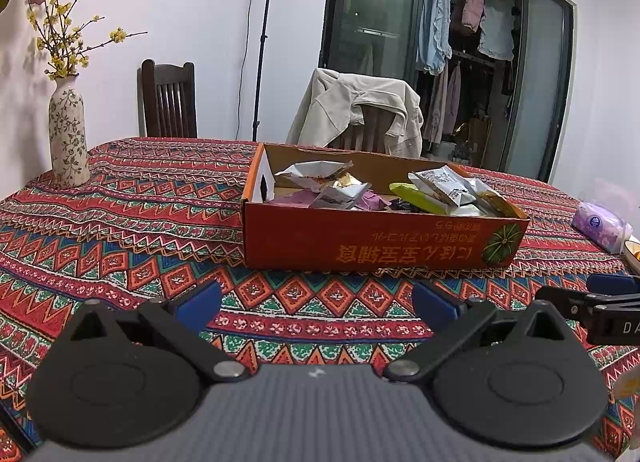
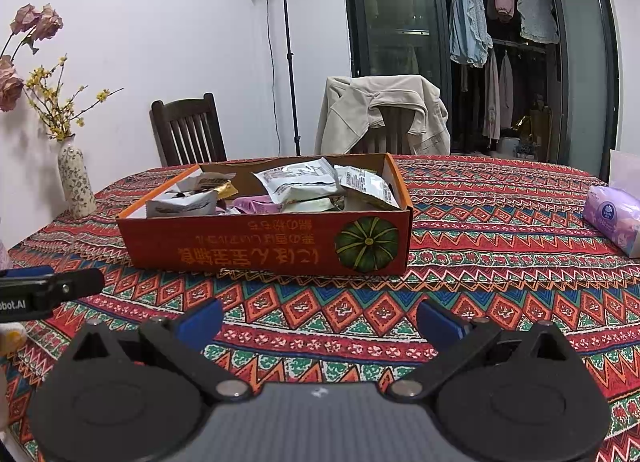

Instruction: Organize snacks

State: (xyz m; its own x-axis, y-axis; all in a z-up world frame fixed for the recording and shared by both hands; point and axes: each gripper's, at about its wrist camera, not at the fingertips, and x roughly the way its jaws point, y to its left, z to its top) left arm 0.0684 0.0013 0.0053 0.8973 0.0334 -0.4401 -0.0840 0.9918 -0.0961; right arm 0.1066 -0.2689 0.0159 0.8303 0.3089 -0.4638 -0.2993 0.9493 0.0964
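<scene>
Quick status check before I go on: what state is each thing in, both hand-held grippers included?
Left hand-held gripper: open, empty, above the tablecloth.
Right hand-held gripper: open, empty, short of the box.
Cardboard box: open-topped, on the table, print upside down.
Snack packets: sealed, jumbled loosely inside the box.
Tissue pack: lying flat, right of the box.
Vase: upright, holding flowers.

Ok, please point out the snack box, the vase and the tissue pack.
snack box (image 2: 256,240): right wrist view, front wall.
vase (image 1: 69,134): left wrist view, body.
tissue pack (image 2: 612,218): right wrist view, front face.

Orange-red box (image 2: 240,246), green pumpkin print; red zigzag-patterned tablecloth (image 2: 500,262).
</scene>
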